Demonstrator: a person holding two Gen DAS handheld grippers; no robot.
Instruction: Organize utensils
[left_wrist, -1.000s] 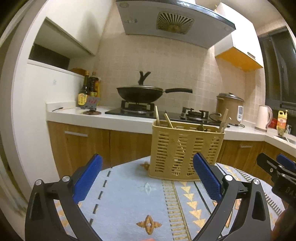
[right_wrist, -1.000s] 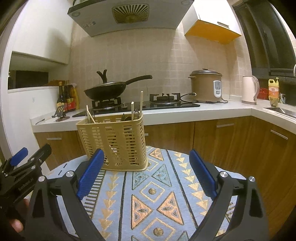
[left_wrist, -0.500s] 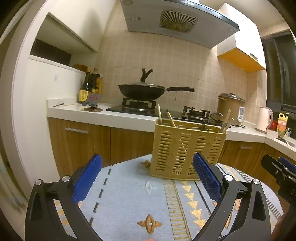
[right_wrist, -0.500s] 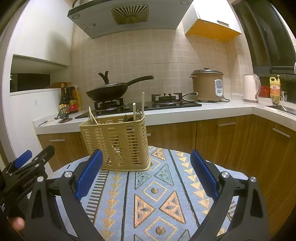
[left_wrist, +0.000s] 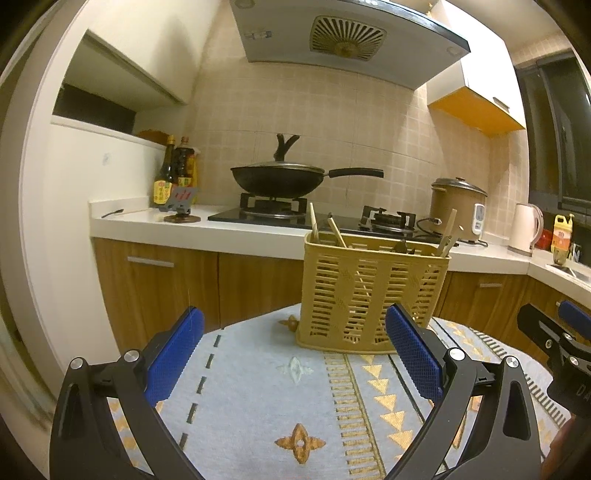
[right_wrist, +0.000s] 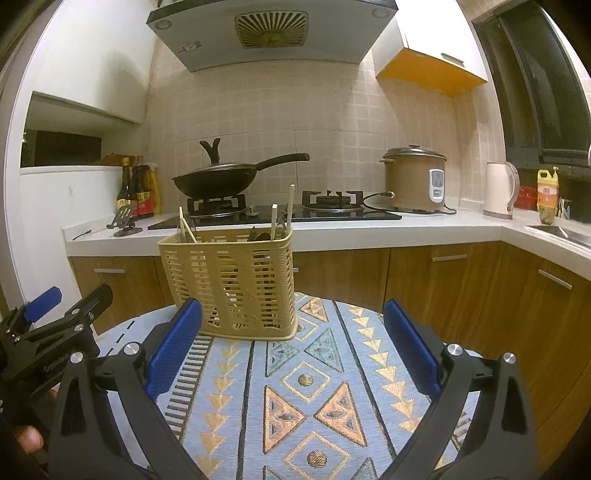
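A tan slotted utensil basket (left_wrist: 369, 295) stands upright at the far edge of a round table with a patterned blue cloth (left_wrist: 266, 391); it also shows in the right wrist view (right_wrist: 232, 284). Wooden chopsticks (left_wrist: 314, 225) and dark utensils stick out of its top. My left gripper (left_wrist: 293, 354) is open and empty, a short way in front of the basket. My right gripper (right_wrist: 291, 350) is open and empty, in front of the basket and to its right. Each gripper shows at the edge of the other's view.
Behind the table runs a kitchen counter (left_wrist: 155, 225) with a gas hob and a black wok (left_wrist: 280, 181), sauce bottles (left_wrist: 173, 177), a rice cooker (right_wrist: 413, 181), a kettle (right_wrist: 498, 192) and a sink corner at the right. Wooden cabinets stand below.
Both grippers have drawn back and tilted slightly, so the basket sits a little farther and lower in both views. Both jaws stayed open and empty.
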